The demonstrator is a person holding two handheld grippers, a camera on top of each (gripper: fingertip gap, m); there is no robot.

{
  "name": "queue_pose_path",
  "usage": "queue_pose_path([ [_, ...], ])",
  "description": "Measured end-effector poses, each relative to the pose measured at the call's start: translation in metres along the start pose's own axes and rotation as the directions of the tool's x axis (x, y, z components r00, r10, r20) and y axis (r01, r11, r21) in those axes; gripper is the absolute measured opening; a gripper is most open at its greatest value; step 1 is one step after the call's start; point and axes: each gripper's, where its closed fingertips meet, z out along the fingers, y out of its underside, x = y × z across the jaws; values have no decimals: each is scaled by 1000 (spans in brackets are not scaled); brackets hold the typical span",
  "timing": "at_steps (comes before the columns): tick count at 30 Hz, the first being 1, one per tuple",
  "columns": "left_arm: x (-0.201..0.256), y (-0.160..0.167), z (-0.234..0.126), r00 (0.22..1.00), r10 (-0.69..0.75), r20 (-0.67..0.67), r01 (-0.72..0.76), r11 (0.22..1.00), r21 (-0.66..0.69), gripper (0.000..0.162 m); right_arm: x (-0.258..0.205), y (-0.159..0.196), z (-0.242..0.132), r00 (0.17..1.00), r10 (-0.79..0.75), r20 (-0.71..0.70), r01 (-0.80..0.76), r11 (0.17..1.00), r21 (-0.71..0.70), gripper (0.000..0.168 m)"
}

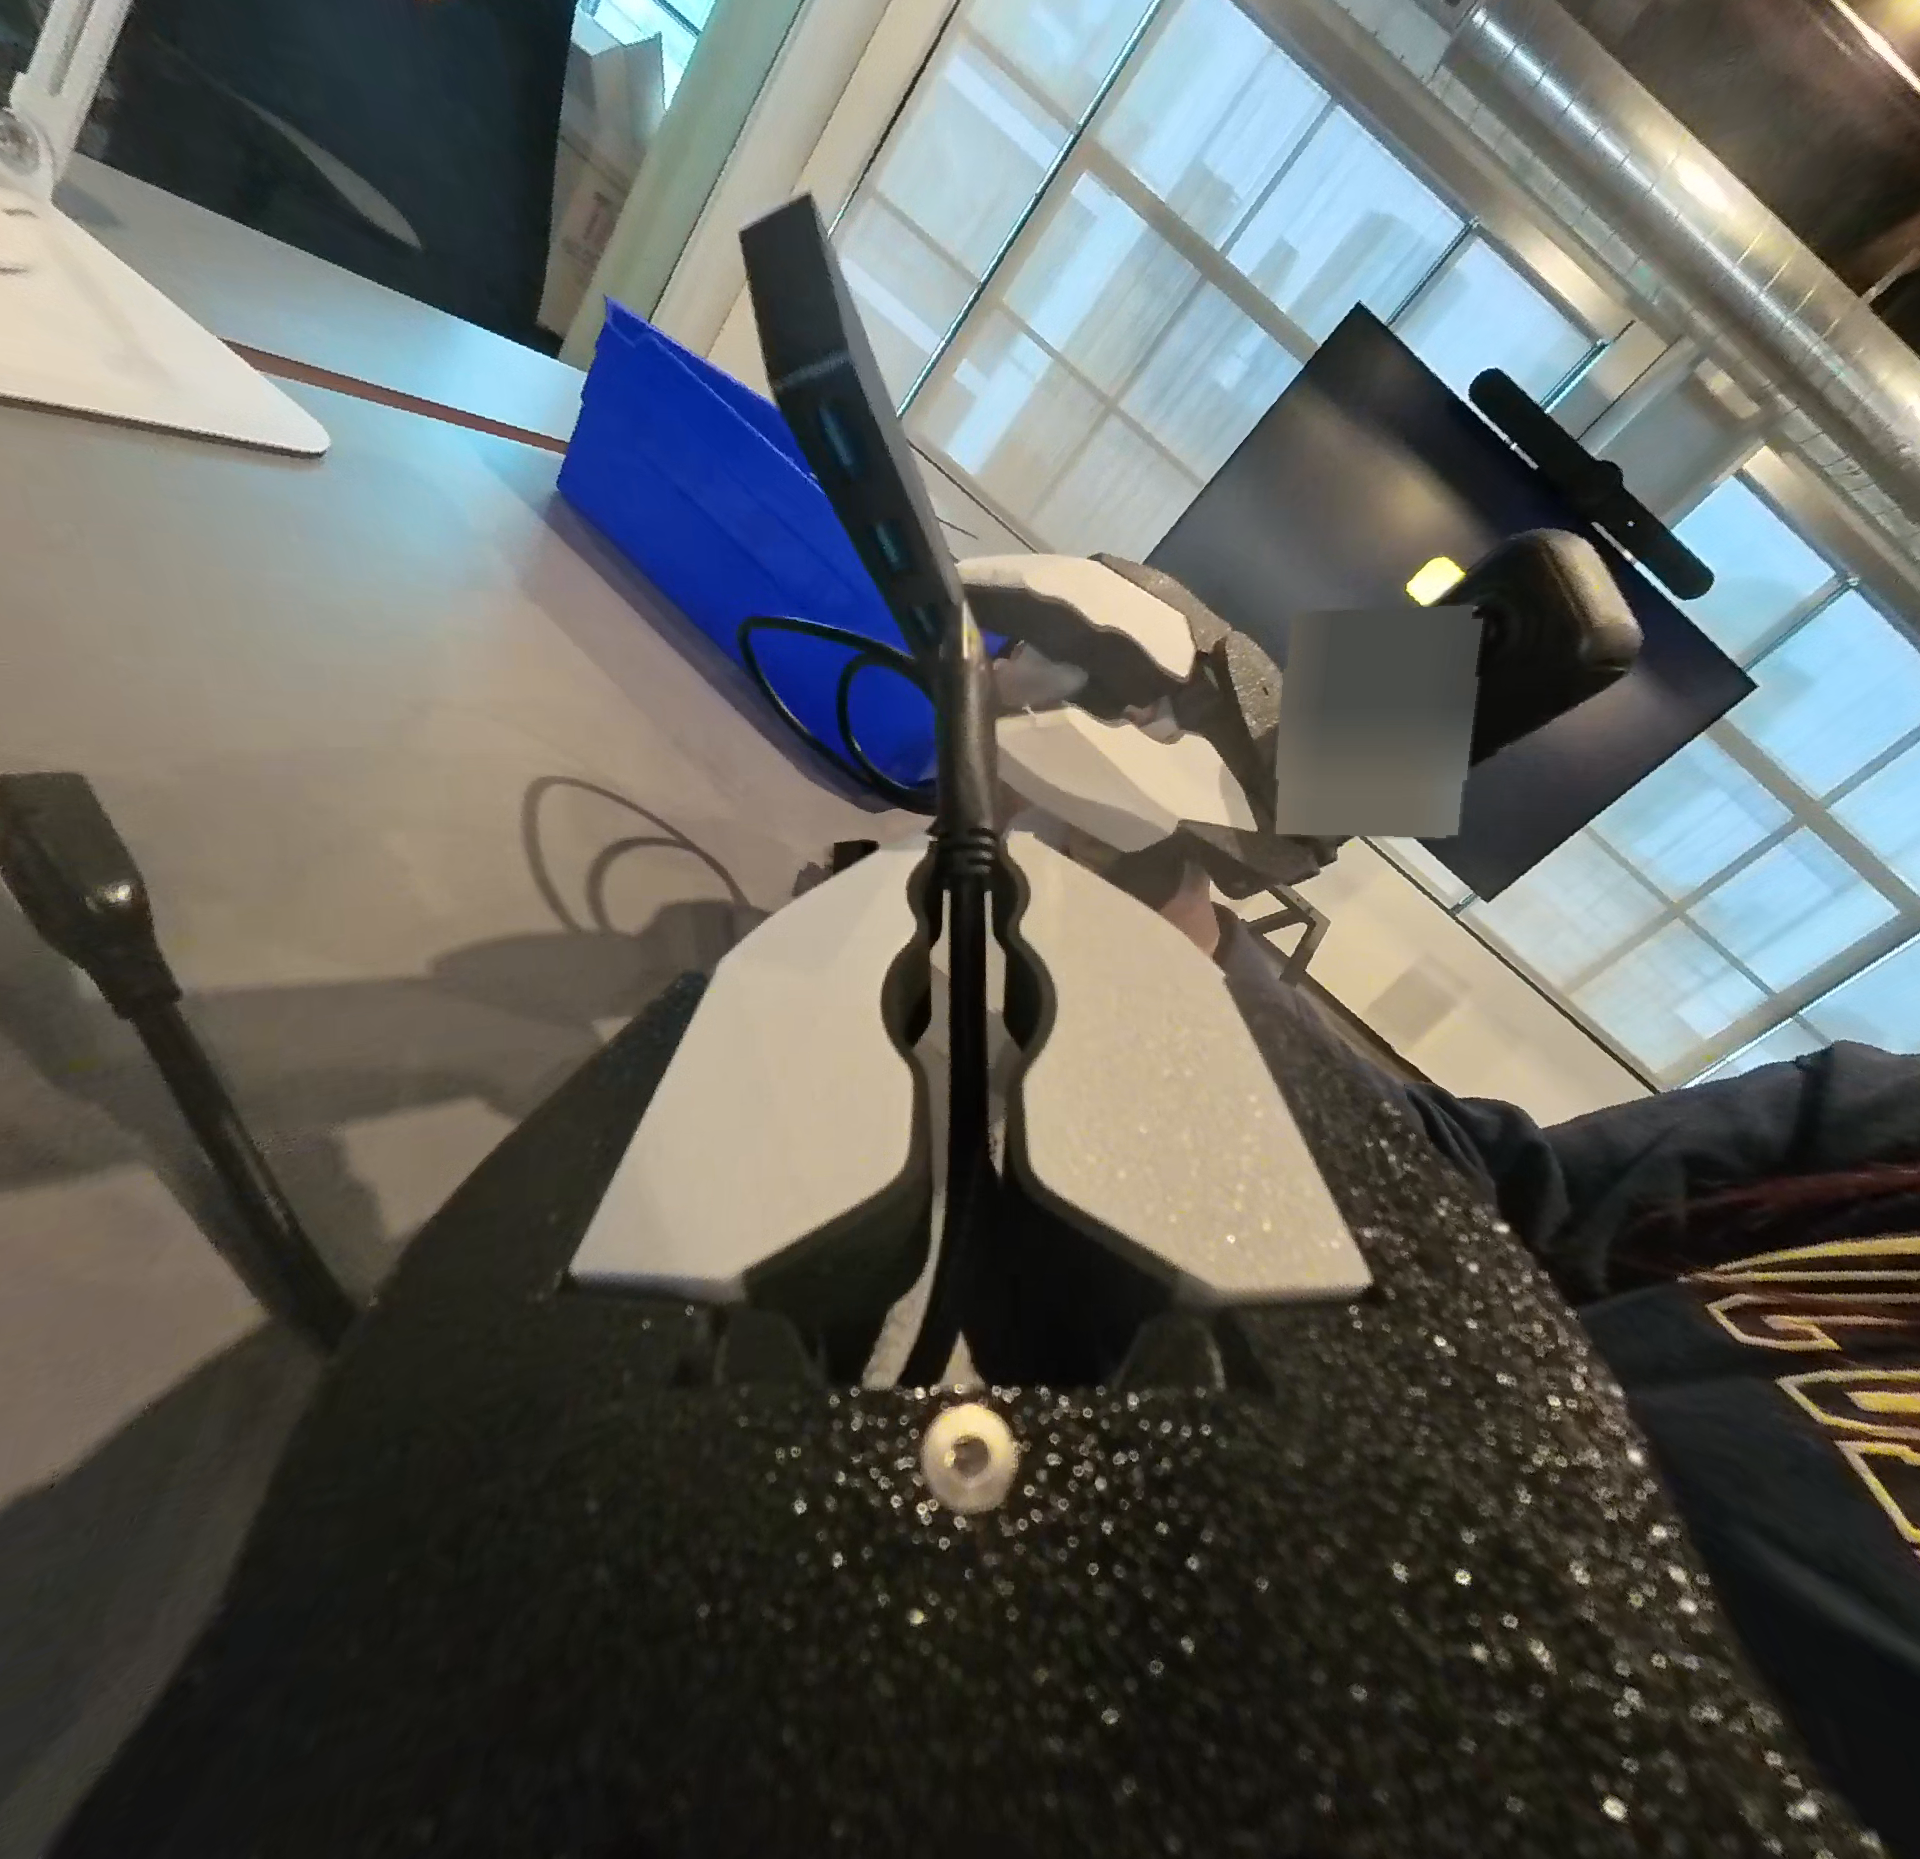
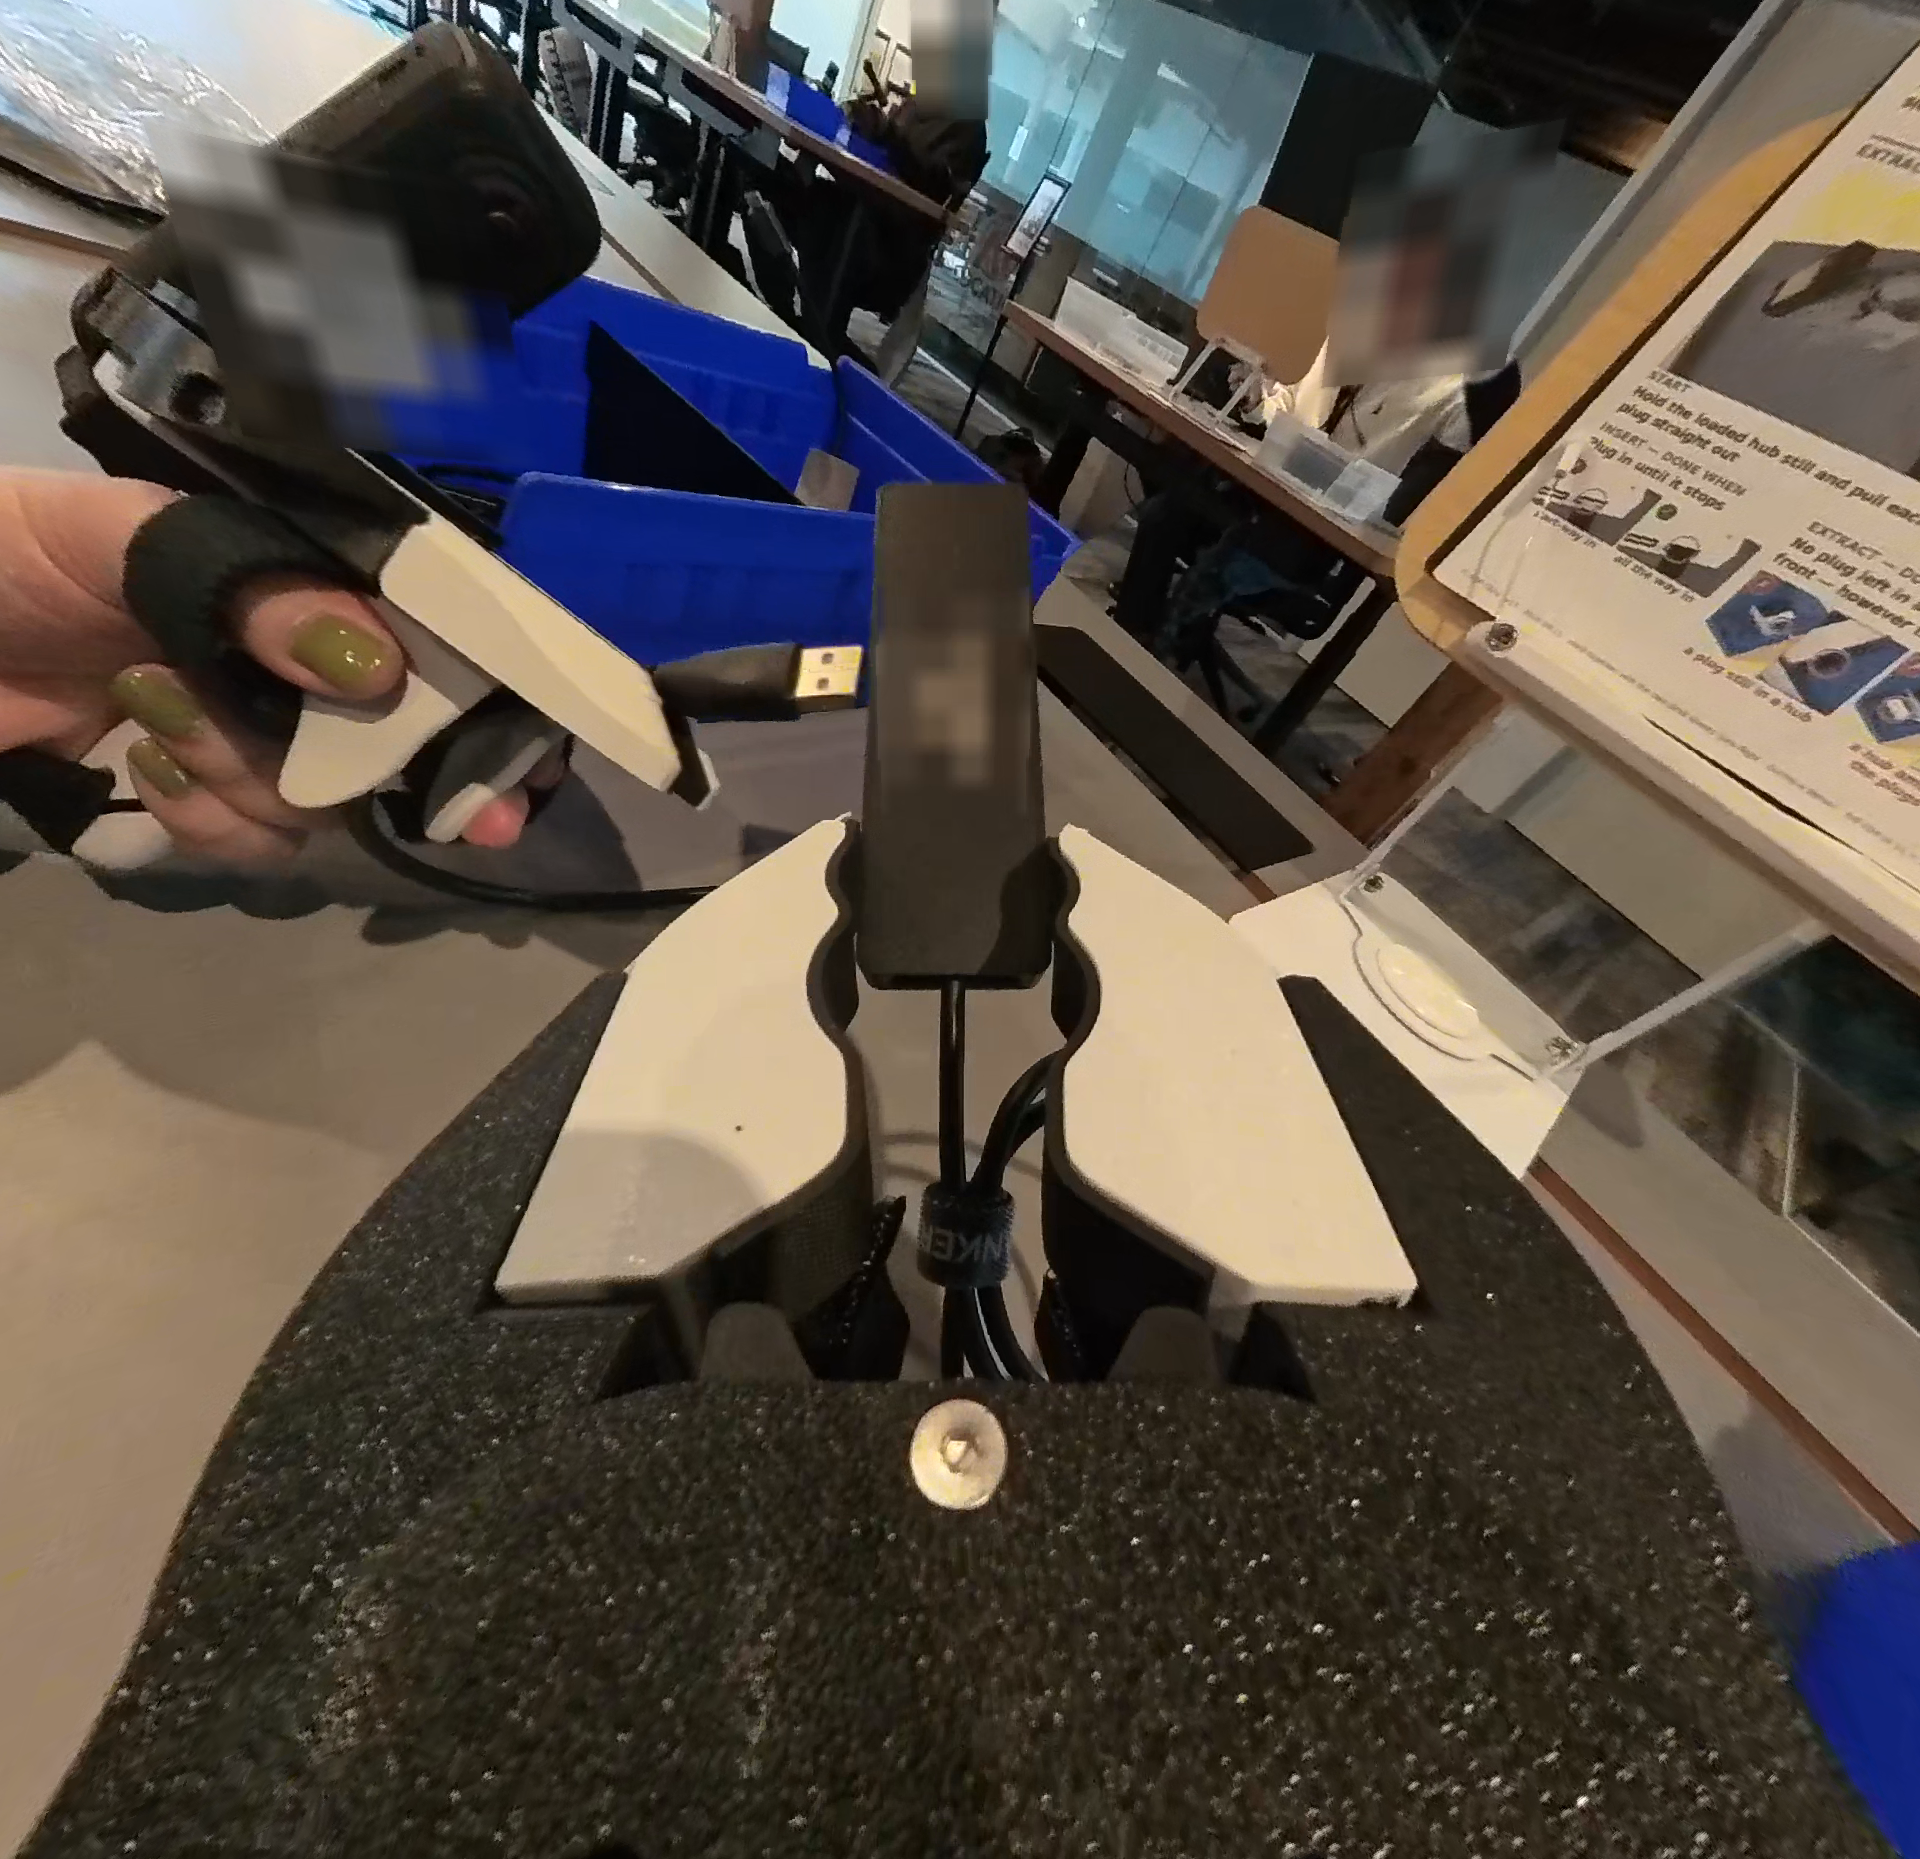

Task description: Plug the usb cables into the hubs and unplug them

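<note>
Left wrist view shows the left gripper with its jaws closed on a black USB cable, just behind the plug. The plug tip sits at the lowest port on the edge of the hub, which stands tilted above the counter. Right wrist view shows the right gripper with jaws narrowed around the hub's lower end, its own cord hanging between them. There, the cable's metal plug is bare, just beside the hub's left edge. Blue bins stand behind.
</note>
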Motion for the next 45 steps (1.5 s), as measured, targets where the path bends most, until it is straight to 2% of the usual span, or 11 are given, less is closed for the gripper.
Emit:
queue_pose_path([
  [31,-4,0,0,1000,-17,19,18,1000,-1,8,0,-3,0,999,-35,-26,35,999,-3,33],
  [40,-5,-2,-1,1000,-14,27,14,1000,9,8,-3,0,4,992,118,42,-118,993,8,33],
  [45,-7,-2,-2,999,-12,44,11,1000,9,8,-4,1,5,994,106,33,-106,994,0,33],
])
